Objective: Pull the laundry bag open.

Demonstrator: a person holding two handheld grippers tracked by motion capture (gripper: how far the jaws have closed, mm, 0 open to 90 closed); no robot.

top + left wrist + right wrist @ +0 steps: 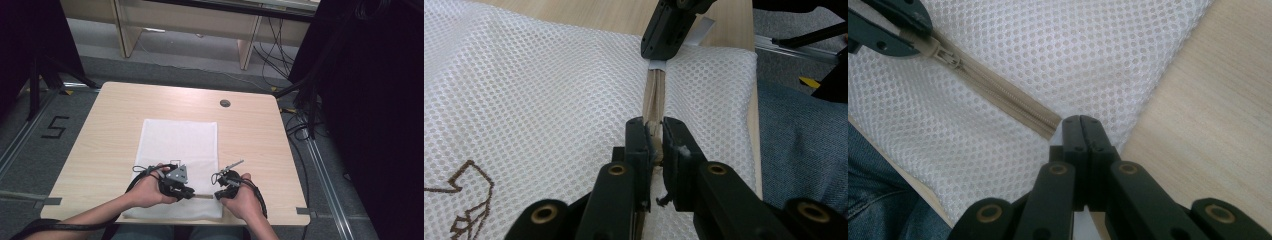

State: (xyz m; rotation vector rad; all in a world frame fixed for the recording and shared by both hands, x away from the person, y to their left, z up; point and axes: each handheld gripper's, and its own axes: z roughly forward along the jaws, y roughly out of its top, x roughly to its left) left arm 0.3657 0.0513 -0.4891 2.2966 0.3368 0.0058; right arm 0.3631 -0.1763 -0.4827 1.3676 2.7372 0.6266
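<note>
Black jaws of the left gripper [653, 140] stand nearest the lens in the left gripper view, drawn narrow and clamped on the zipper slider [654, 131] of a white mesh bag [539, 95]. From there the beige zipper [655, 92] runs straight ahead to the right gripper [664, 52], which meets it at the far end by a small white tab. In the right gripper view the same line is seen from the other end: that gripper's jaws are pressed together with no gap between them, their tips at the end of the zipper tape [1045, 121], apparently pinching the mesh there, though what lies between the tips cannot be made out. The slider [945, 51] sits at the upper left of that view, held by the other gripper. From the high view, the bag [180, 145] lies flat on the wooden table [100, 145], its near edge close to the table's front edge, with both hands working at that edge: left gripper [181, 186], right gripper [221, 192], the short stretch of zipper [202, 196] between them. The arrangement reads as an anchor and a puller: one end is pinned so the tape stays taut while the slider is drawn along it. Mesh this soft would likely bunch ahead of the slider without that hold. Whether the slider is meant to travel toward or away from the anchored end cannot be told.
</note>
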